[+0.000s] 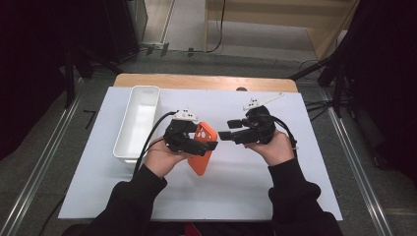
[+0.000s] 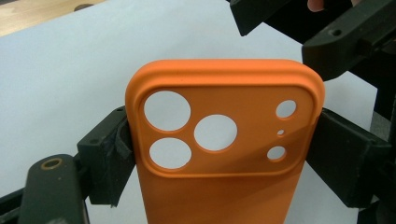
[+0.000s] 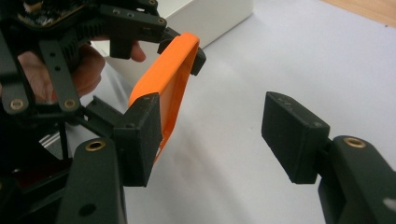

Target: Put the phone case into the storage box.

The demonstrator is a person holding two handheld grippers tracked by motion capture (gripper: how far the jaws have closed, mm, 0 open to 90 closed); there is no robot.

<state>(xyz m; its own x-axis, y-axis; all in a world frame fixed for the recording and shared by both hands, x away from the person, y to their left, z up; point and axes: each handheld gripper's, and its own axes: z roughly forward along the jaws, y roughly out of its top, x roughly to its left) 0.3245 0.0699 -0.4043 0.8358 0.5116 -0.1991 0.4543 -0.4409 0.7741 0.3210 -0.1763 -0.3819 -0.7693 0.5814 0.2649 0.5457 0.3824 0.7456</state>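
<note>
An orange phone case (image 1: 201,160) with round camera cut-outs (image 2: 215,133) is held up over the white mat. My left gripper (image 1: 203,139) is shut on it, its pads (image 2: 105,154) pressing the two long edges just below the cut-outs. My right gripper (image 1: 227,129) points left at the case from close by, open, with nothing between its pads (image 3: 292,135). In the right gripper view the case (image 3: 163,79) stands edge-on just beyond the left pad (image 3: 140,135); whether they touch I cannot tell. The right gripper's jaws show at the top right of the left gripper view (image 2: 299,28).
A long white bin (image 1: 137,123) stands on the left part of the white mat (image 1: 246,187), close beside the left hand. The wooden table edge (image 1: 206,81) runs along the back. Dark stands and cables surround the table on the floor.
</note>
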